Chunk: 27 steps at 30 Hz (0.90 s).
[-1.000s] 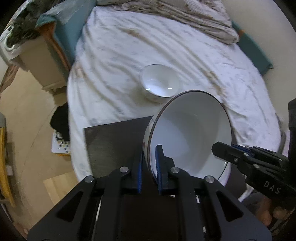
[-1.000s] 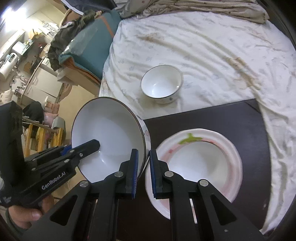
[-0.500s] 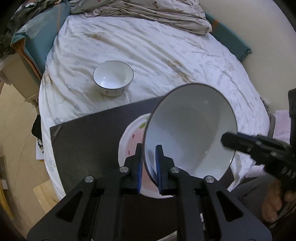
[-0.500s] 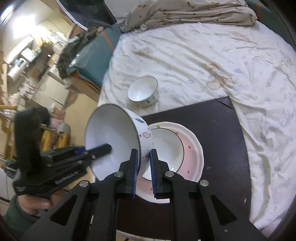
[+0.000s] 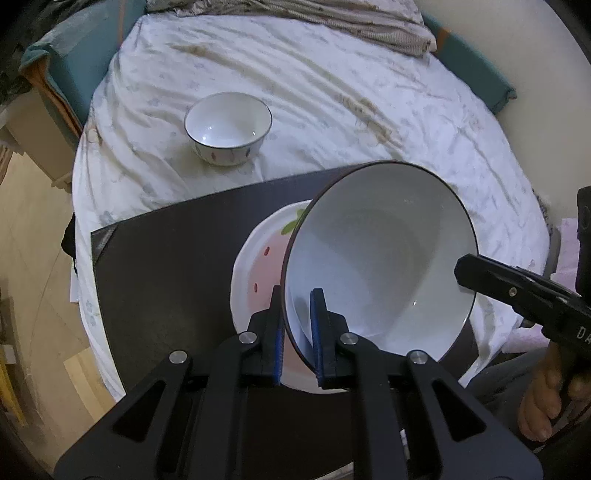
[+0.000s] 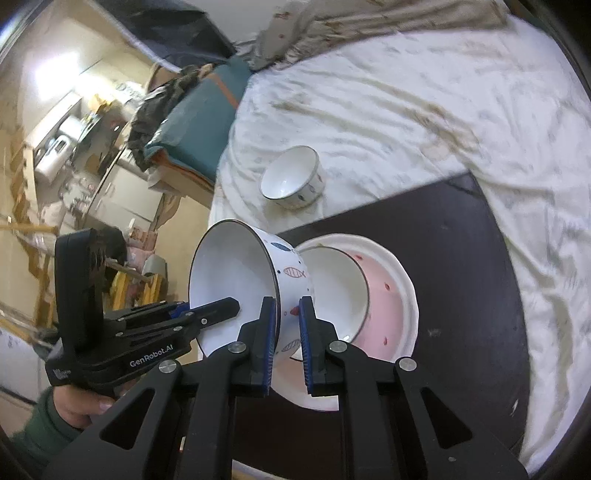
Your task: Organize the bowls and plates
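Lowered toward the pink plate [image 5: 258, 258], left gripper [image 5: 298, 332] clamps white bowl [image 5: 380, 258] (fish-patterned outside).

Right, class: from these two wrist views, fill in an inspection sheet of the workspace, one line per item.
Surface: dark board lying on a rumpled white bedsheet.
Job's things: large bowl, tilted, over the pink plate; small bowl upright on the sheet, apart.
Clutter: nothing seen on the board besides the plate.
Grippers: left gripper clamps the large bowl's rim; right gripper straddles its wall, contact unclear.
Cables: nothing seen.
Surroundings: folded blanket, teal cushion, cluttered shelves.
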{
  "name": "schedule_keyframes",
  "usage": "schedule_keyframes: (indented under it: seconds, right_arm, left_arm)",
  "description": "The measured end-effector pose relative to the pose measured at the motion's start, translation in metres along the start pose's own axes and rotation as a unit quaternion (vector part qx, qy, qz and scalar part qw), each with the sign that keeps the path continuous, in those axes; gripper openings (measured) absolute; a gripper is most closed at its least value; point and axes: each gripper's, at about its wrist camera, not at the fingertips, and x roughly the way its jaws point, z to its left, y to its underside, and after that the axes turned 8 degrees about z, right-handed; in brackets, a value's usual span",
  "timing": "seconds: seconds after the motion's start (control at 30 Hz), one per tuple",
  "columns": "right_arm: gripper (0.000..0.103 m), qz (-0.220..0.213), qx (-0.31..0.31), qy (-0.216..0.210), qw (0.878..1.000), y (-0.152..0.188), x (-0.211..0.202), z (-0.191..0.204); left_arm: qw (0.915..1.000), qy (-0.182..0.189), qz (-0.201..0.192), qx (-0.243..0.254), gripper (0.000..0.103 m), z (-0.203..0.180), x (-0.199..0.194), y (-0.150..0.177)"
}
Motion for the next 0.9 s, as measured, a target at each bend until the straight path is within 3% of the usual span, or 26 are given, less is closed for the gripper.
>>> schedule_keyframes:
  seconds: [0.2, 0.47, 0.9]
  right_arm:
    - [0.014, 0.015, 0.037, 0.002, 0.999, -0.001, 0.011, -0.024]
    - [0.014, 0.020, 0.063, -0.004, 0.998, -0.003, 0.013, -0.037]
    - [0.013, 0.035, 0.090, -0.010, 0.995, -0.006, 0.026, -0.047]
  left_arm:
    - [0.9997, -0.018, 0.010, 0.016, 0.010, -0.011, 0.014, -0.010]
    - [0.9991, -0.015, 0.038, 0.008, 0.010, -0.012, 0.029, -0.018]
    - [0.9986, -0.012, 0.051, -0.012, 0.010, -0.002, 0.039, -0.026]
